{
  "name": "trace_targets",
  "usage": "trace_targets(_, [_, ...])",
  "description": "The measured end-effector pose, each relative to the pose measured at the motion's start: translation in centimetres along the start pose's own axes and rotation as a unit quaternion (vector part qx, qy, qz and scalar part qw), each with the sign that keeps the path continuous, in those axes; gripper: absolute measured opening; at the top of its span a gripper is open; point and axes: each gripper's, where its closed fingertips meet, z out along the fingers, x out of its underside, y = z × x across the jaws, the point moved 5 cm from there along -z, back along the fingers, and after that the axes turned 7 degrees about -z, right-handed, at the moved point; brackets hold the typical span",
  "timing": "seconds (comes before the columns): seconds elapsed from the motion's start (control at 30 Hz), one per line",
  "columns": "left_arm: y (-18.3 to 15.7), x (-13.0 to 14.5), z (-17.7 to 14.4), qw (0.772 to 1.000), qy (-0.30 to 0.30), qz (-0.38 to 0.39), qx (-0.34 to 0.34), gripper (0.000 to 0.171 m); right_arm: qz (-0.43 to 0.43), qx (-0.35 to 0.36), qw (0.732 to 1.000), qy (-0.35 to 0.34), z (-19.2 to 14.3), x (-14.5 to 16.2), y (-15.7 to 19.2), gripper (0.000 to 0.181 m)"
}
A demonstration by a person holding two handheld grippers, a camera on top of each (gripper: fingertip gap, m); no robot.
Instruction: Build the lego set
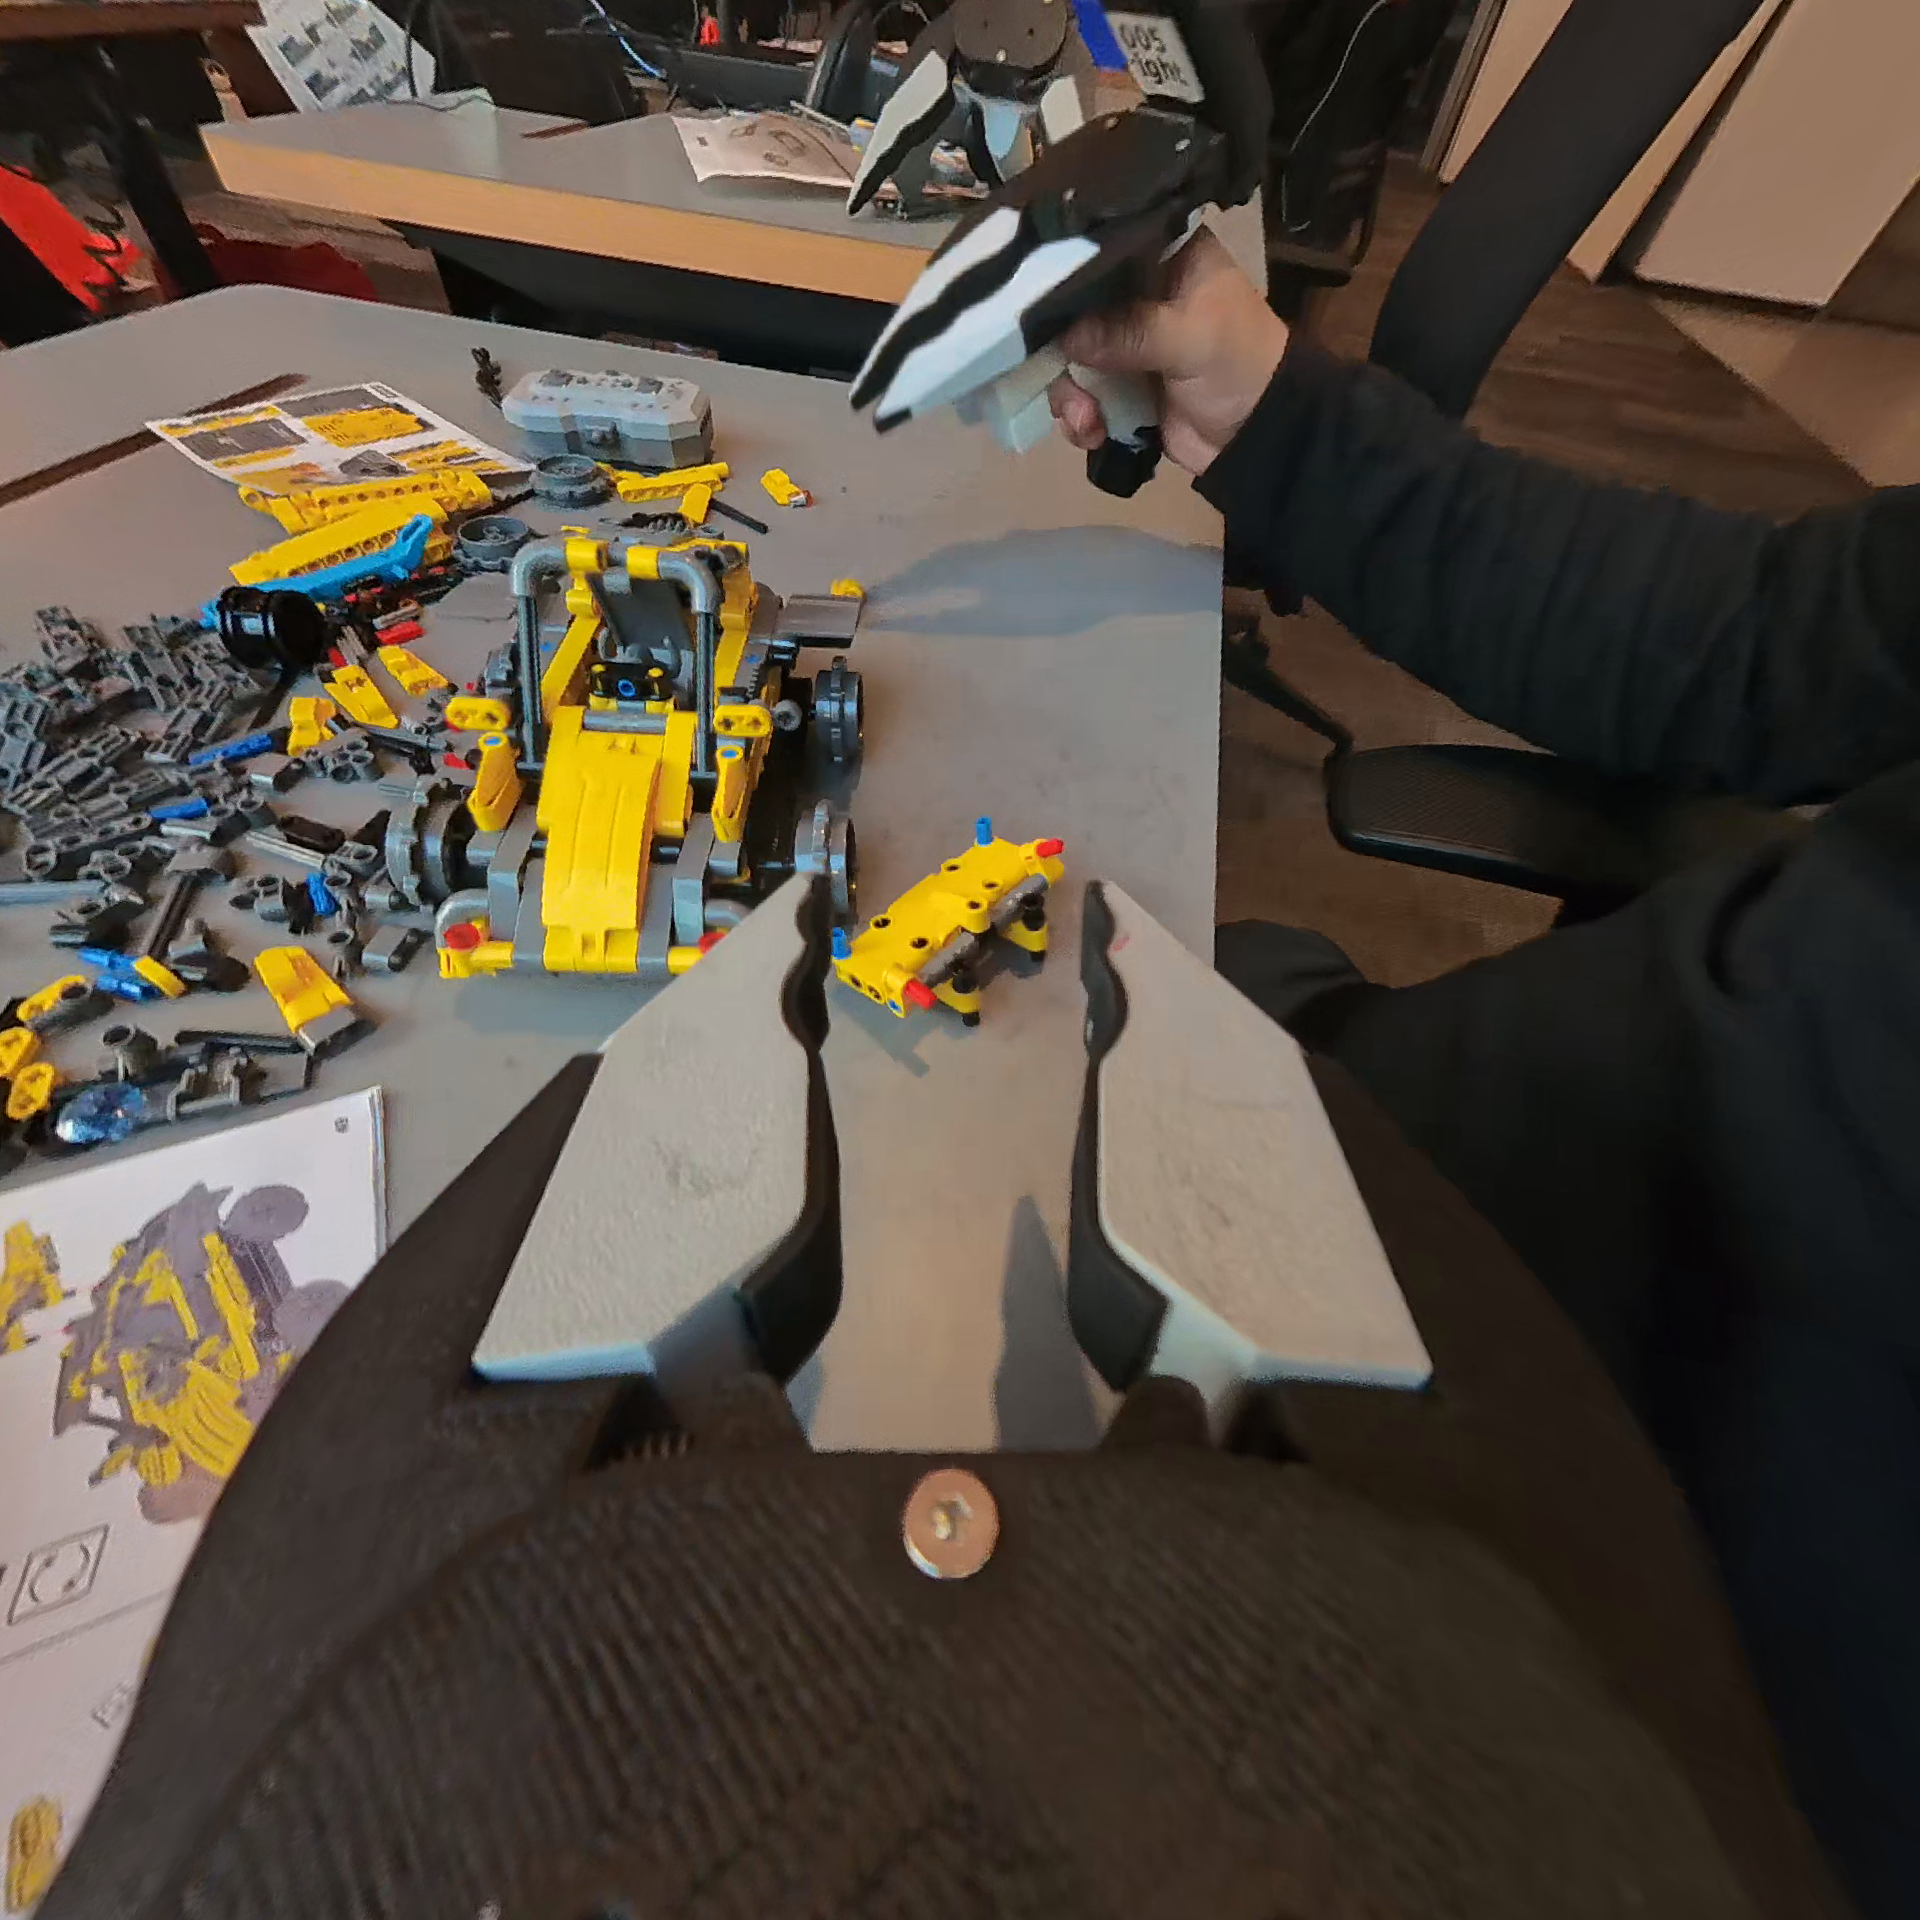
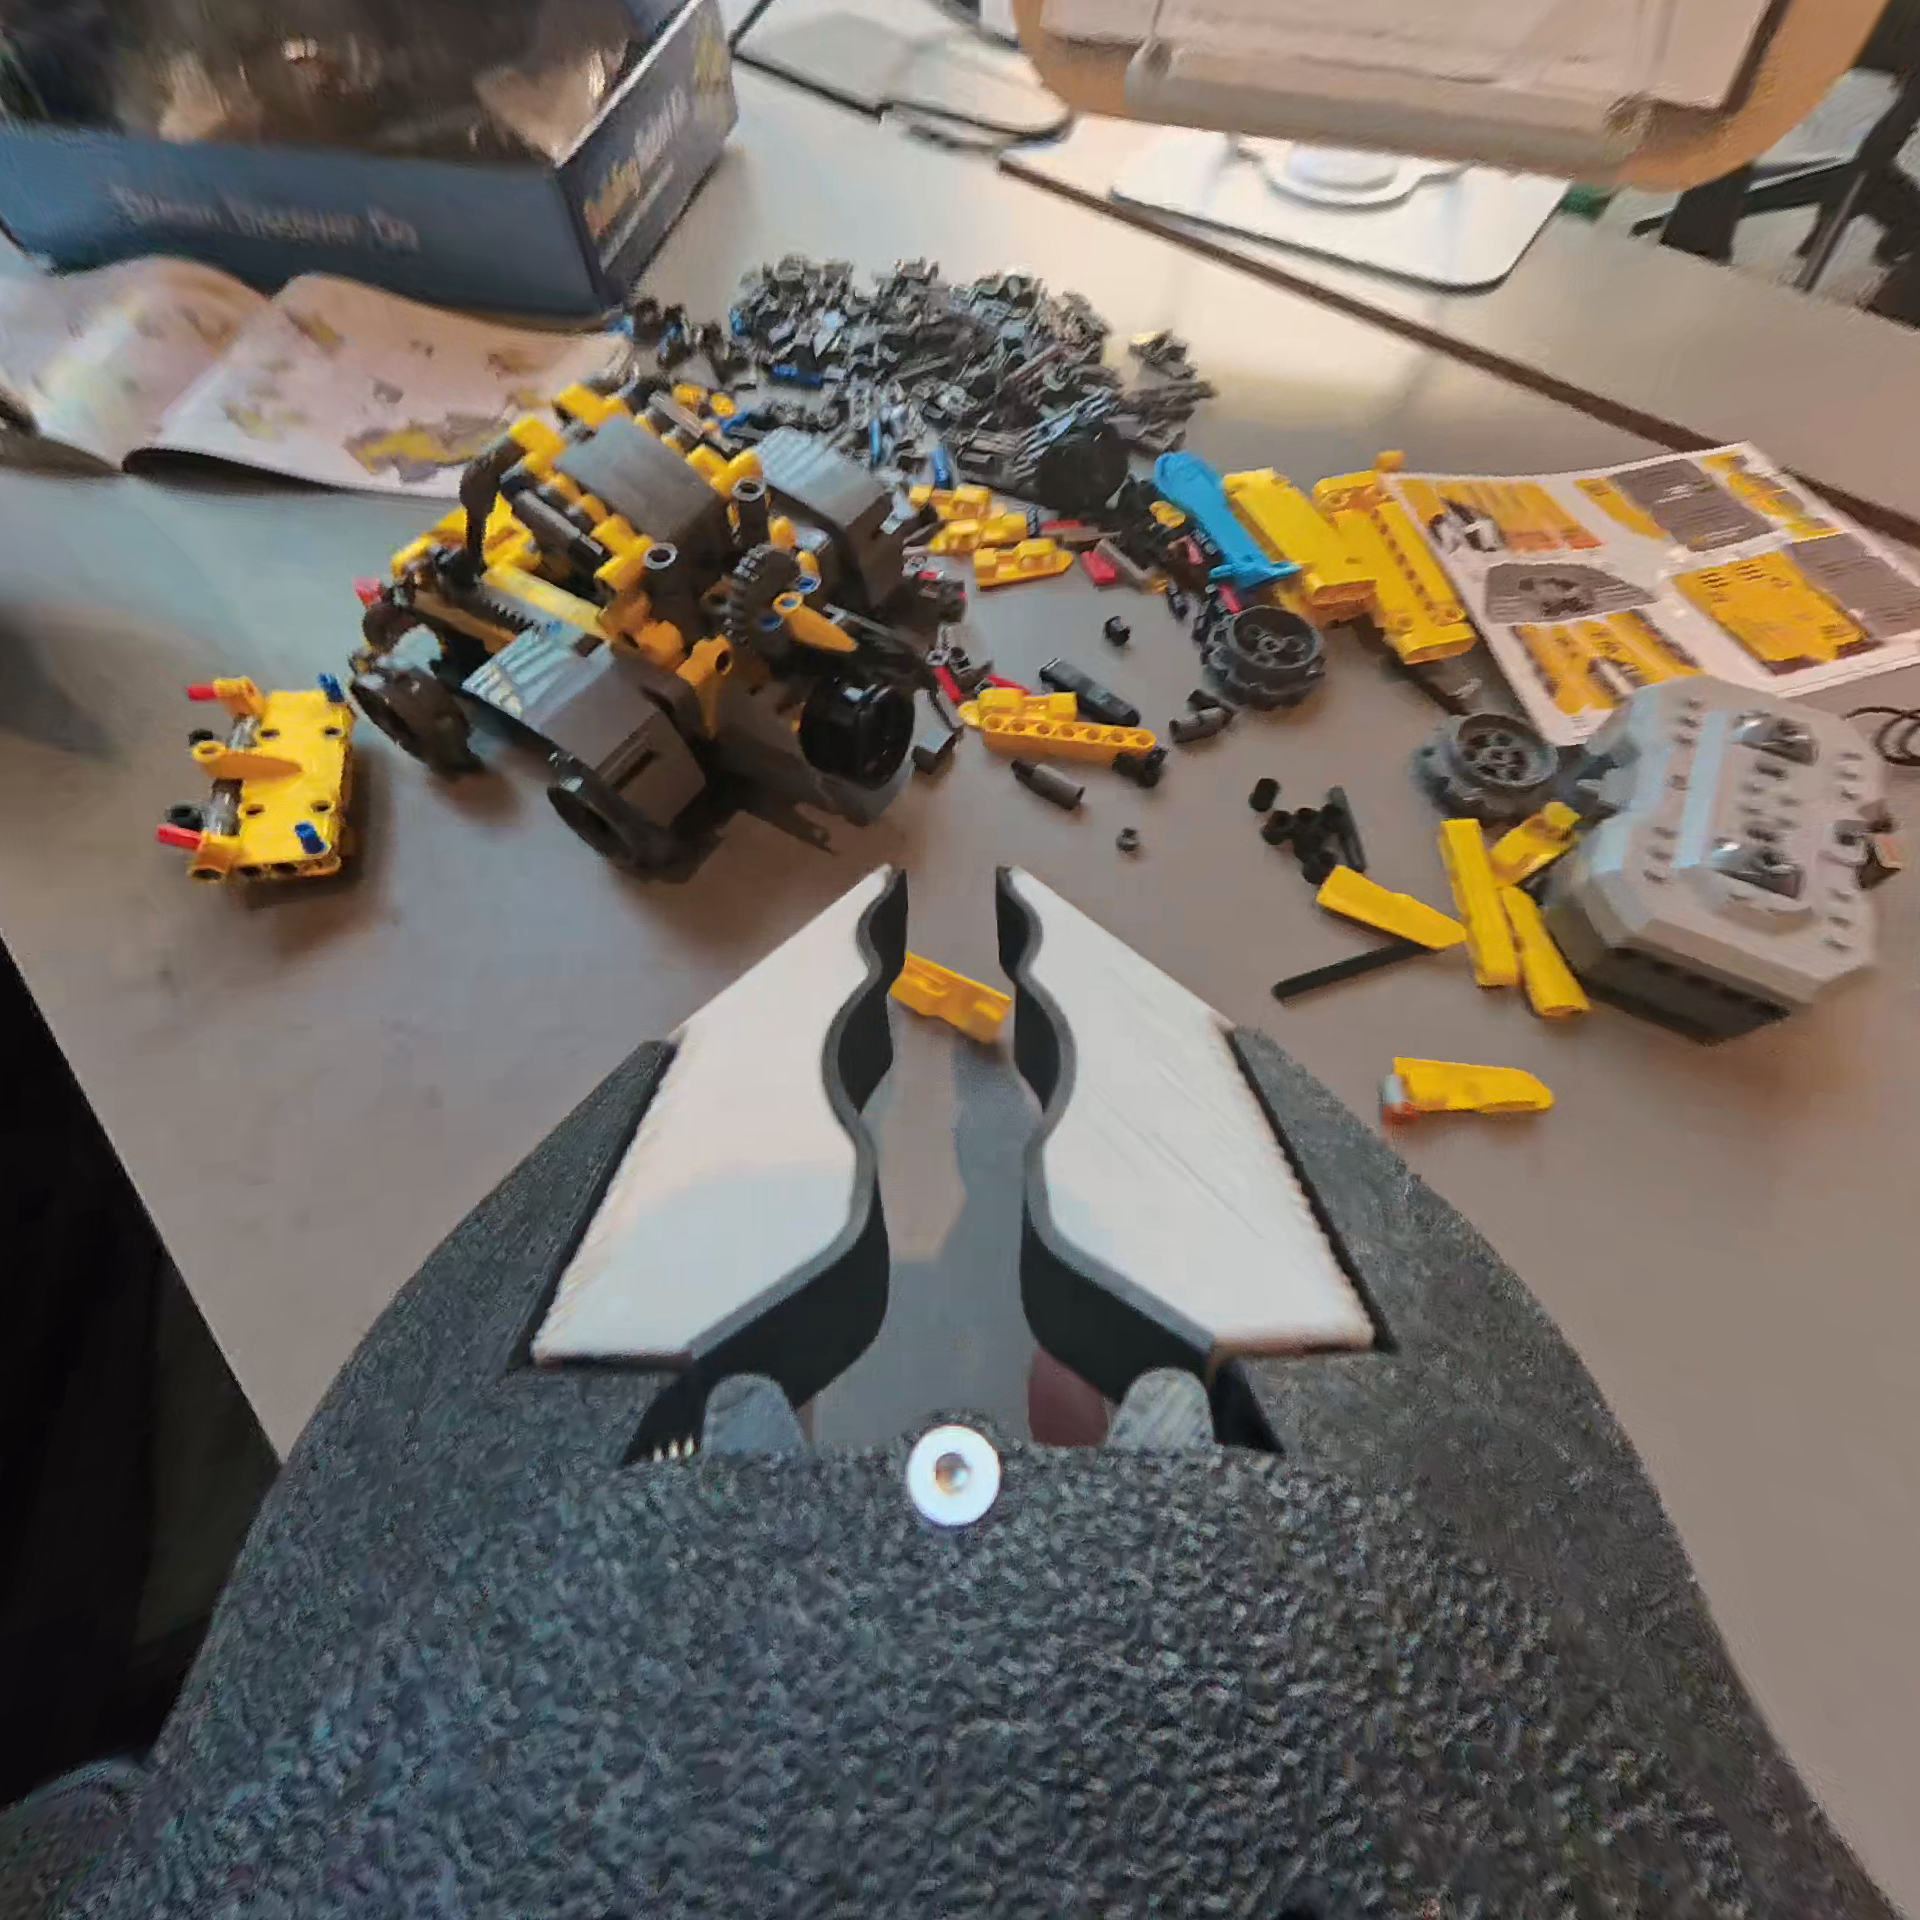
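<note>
Left tongs (image 1: 951, 899) wide open, empty, above yellow block (image 1: 951, 920). Right tongs (image 2: 948, 883) slightly parted, empty, over tabletop (image 2: 416, 997).

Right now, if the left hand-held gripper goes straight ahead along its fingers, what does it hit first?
Probably the small yellow sub-assembly: it sits on the grey table just past the open fingertips of the left hand-held gripper, framed between them. The yellow vehicle model lies left of that line. Depth is unclear.

one model vehicle (image 1: 613, 769), one battery box (image 1: 608, 416), two grippers (image 1: 951, 904)
</note>
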Motion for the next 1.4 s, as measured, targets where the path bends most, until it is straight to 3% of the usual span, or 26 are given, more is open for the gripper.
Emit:
trace_targets(0.13, [-0.1,0.8,-1.4,1.0,-0.017,-0.021,0.001,0.049,0.012,0.022,0.997,-0.074,-2.1,-2.0,-1.1,0.017])
trace_targets(0.23, [-0.7,2.0,-1.8,0.999,-0.027,-0.017,-0.031,0.063,0.01,0.012,0.992,-0.129,-2.2,-3.5,-0.7,0.021])
trace_targets(0.37, [-3.2,2.3,-2.5,0.994,-0.087,0.013,-0.063,0.055,-0.068,0.063,0.978,-0.186,-0.6,-5.1,-0.2,0.025])
trace_targets(0.53, [-3.0,2.3,-3.2,0.985,-0.08,0.094,-0.12,0.034,-0.062,0.033,0.982,-0.177,3.2,-6.9,-0.4,0.032])
trace_targets(0.6, [-1.5,2.8,-3.7,0.972,-0.063,0.132,-0.182,0.024,-0.072,0.029,0.979,-0.191,4.0,-8.2,-0.3,0.028])
trace_targets(0.7, [-0.2,3.2,-4.8,0.959,-0.055,0.171,-0.221,0.016,-0.111,0.047,0.967,-0.225,4.8,-10.2,0.0,0.017])
trace_targets(0.8, [0.6,2.9,-5.8,0.954,-0.079,0.172,-0.234,0.009,-0.114,0.027,0.967,-0.228,6.4,-11.3,-0.3,0.02])
trace_targets(1.07, [2.9,2.7,-6.2,0.949,-0.075,0.114,-0.284,0.02,-0.185,-0.022,0.957,-0.221,9.2,-13.2,1.3,0.025])
trace_targets(1.23, [2.8,2.6,-6.6,0.941,-0.089,0.128,-0.301,0.0,-0.181,-0.06,0.954,-0.232,9.4,-12.6,2.9,0.029])
trace_targets(1.33, [2.6,2.6,-6.4,0.937,-0.085,0.142,-0.308,0.0,-0.191,-0.083,0.949,-0.235,9.1,-12.4,3.7,0.037])
trace_targets(1.4, [2.7,2.7,-6.3,0.936,-0.08,0.145,-0.31,0.001,-0.2,-0.13,0.936,-0.259,8.3,-12.6,4.9,0.057])
